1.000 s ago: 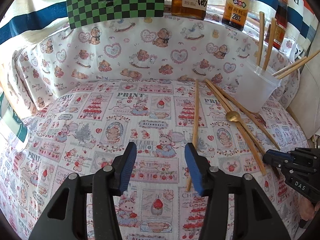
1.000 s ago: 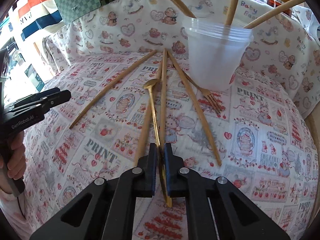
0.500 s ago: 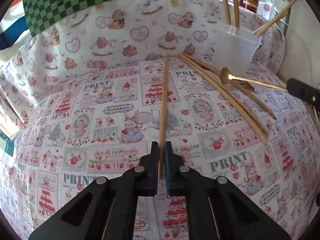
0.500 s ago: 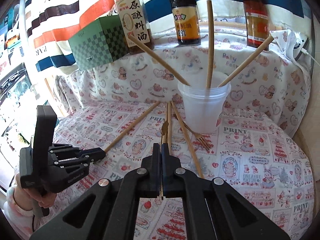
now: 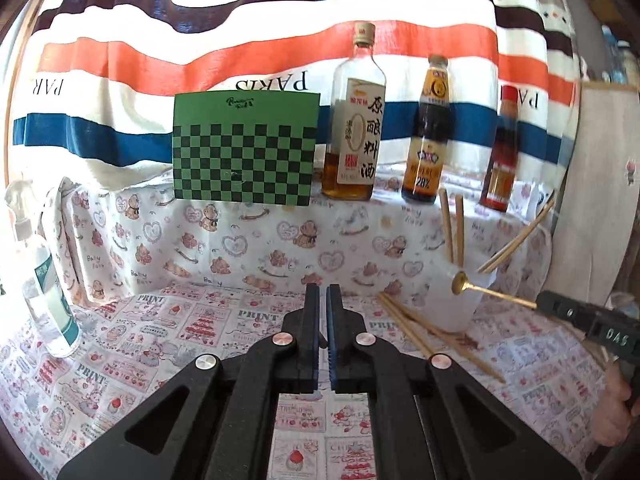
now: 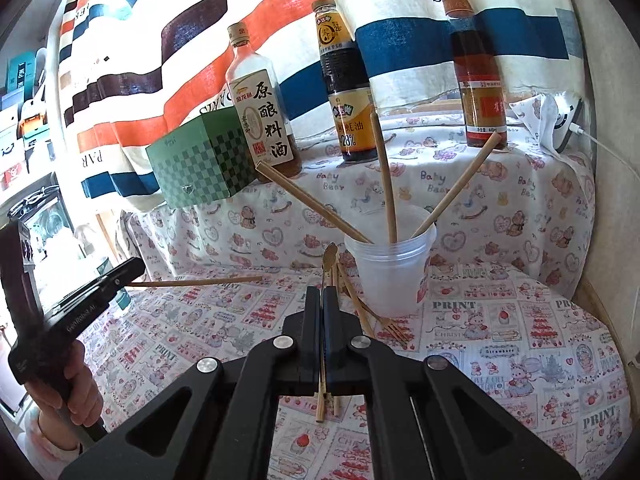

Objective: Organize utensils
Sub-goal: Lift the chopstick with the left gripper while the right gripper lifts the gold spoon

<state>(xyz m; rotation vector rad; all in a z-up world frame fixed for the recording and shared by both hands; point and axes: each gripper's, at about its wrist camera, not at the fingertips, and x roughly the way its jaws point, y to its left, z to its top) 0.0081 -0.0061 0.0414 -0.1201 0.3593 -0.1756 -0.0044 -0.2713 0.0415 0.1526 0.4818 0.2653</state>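
Table [image 6: 500, 320], covered in a printed cloth; the clear plastic cup [image 6: 394, 280] stands toward its back and serves as the landmark here.

Behind the cup, on a raised ledge: a green checked box [image 5: 244, 146] and three sauce bottles [image 6: 344, 80]. A spray bottle [image 5: 44, 304] stands on the table far left of the cup.

Inside the cup: three chopsticks [image 6: 384, 176] visible from the right wrist view, fanned out and leaning on the rim. That part looks done.

On the table, at the cup's front-left foot: a few loose chopsticks [image 5: 424, 332] and a fork [image 6: 390, 325]. These are left to do.

Left tongs [image 6: 128, 274], well left of the cup and off the table: closed on a single chopstick [image 6: 196, 282], held about level, its free end pointing toward the cup. In the left wrist's own view the jaws sit near-shut with only a thin slit, and the chopstick cannot be made out.

Right tongs [image 6: 322, 294], just in front of the cup: closed tight on a gold spoon [image 6: 330, 254], bowl end forward, lifted clear of the table, bowl near the cup's rim.

Judgement: roughly midway. Two pieces are in the air, neither yet in the cup.
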